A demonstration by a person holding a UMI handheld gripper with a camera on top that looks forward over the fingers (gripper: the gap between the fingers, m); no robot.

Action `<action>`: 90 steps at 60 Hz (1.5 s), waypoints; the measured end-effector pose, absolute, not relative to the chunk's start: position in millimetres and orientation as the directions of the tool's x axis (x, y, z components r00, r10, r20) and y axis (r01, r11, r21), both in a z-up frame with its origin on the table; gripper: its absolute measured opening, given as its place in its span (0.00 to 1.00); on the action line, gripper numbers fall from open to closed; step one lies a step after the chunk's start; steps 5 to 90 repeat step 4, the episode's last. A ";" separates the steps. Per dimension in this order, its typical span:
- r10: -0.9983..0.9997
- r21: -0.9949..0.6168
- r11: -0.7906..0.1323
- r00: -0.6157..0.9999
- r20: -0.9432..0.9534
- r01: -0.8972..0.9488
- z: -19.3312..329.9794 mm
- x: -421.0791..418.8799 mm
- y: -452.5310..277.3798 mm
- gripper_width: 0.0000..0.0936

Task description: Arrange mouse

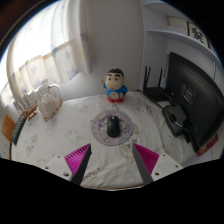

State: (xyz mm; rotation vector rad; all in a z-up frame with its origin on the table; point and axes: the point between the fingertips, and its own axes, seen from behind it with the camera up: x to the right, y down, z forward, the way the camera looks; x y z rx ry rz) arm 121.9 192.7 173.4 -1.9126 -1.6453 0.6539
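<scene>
A dark computer mouse (pixel 113 127) lies on a round patterned mouse mat (pixel 113 129) in the middle of a table with a pale patterned cloth (pixel 60 135). My gripper (pixel 112 163) is open and empty. Its two fingers with magenta pads (pixel 78 160) stand wide apart, and the mouse and mat lie just ahead of them, beyond the fingertips, in line with the gap between them.
A cartoon figurine (pixel 116 86) in blue and red stands beyond the mat. A black monitor (pixel 192 93) and dark gear stand to the right. Clear items (pixel 45 100) and a book (pixel 17 128) sit at the left.
</scene>
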 end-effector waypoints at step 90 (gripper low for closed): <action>0.990 -0.654 -0.123 0.135 -0.032 0.747 166.8 126.1 188.4 0.91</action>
